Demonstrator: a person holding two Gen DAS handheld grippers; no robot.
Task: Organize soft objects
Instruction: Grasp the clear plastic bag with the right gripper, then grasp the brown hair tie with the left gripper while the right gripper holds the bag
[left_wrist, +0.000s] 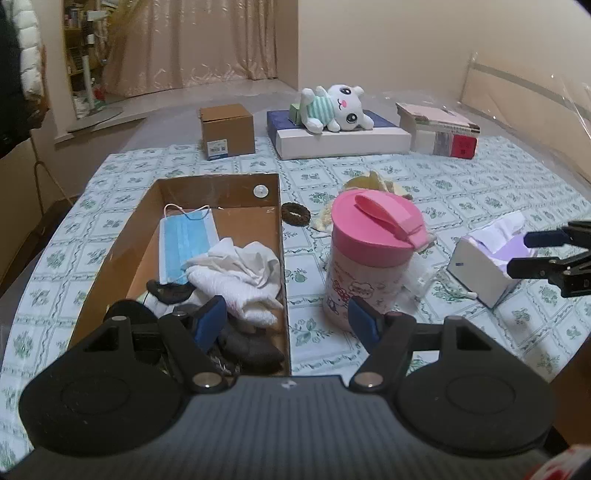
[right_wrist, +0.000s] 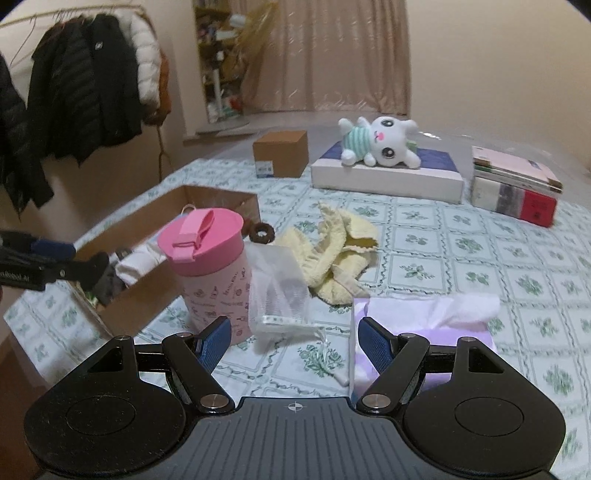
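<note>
An open cardboard box (left_wrist: 207, 184) holds a blue face mask (left_wrist: 184, 243), a crumpled white cloth (left_wrist: 240, 280) and dark socks (left_wrist: 255, 347). My left gripper (left_wrist: 288, 323) hangs open over the box's near right wall, holding nothing. A yellow towel (right_wrist: 340, 254), a clear mesh bag (right_wrist: 277, 291) and a brown scrunchie (right_wrist: 262, 232) lie on the tablecloth. A white plush toy (right_wrist: 376, 142) lies on a flat box at the back. My right gripper (right_wrist: 295, 343) is open above the cloth, just short of the mesh bag, beside a purple tissue box (right_wrist: 424, 325).
A pink-lidded cup (right_wrist: 207, 266) stands between the cardboard box (right_wrist: 147, 295) and the mesh bag. At the back are a small brown carton (right_wrist: 280, 155), the white-and-blue flat box (right_wrist: 388, 177) and stacked books (right_wrist: 517, 184). Coats (right_wrist: 85, 92) hang at the left.
</note>
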